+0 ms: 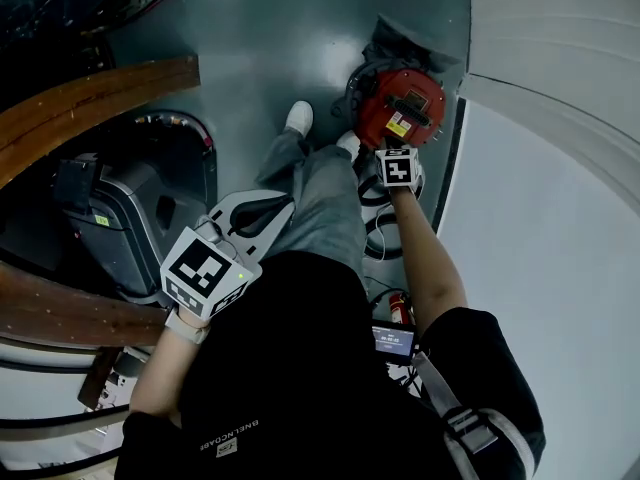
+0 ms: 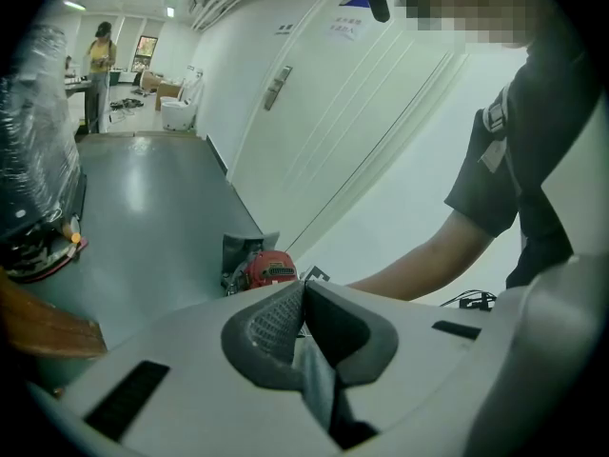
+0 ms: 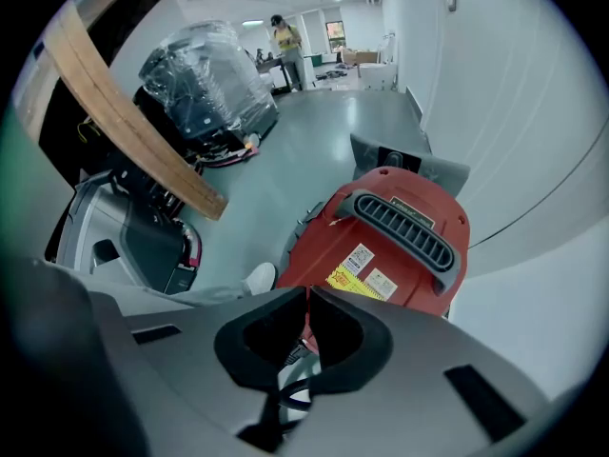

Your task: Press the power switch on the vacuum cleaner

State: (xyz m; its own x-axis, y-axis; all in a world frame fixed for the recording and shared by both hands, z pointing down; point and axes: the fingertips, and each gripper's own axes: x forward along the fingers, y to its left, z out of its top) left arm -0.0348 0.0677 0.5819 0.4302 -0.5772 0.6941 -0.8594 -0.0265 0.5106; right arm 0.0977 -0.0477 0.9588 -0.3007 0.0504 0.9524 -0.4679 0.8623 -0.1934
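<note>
The vacuum cleaner (image 1: pixel 400 108) is seen from high above in the head view, from very close in the right gripper view, and from farther off in the left gripper view.

Dial centred on the red vacuum cleaner (image 1: pixel 400 108), head view: bare grey floor (image 1: pixel 260 48) lies open at 10 to 11 o'clock, whereas the white wall (image 1: pixel 540 218) shuts off 1 to 5 o'clock, just beside the casing. A looped black cable (image 1: pixel 370 243) at 6 o'clock and the person's shoes (image 1: pixel 299 118) at 8 to 9 o'clock crowd the near side. Farther out at 8 to 9 o'clock stand a dark machine (image 1: pixel 130 223) and curved wooden boards (image 1: pixel 90 103).
</note>
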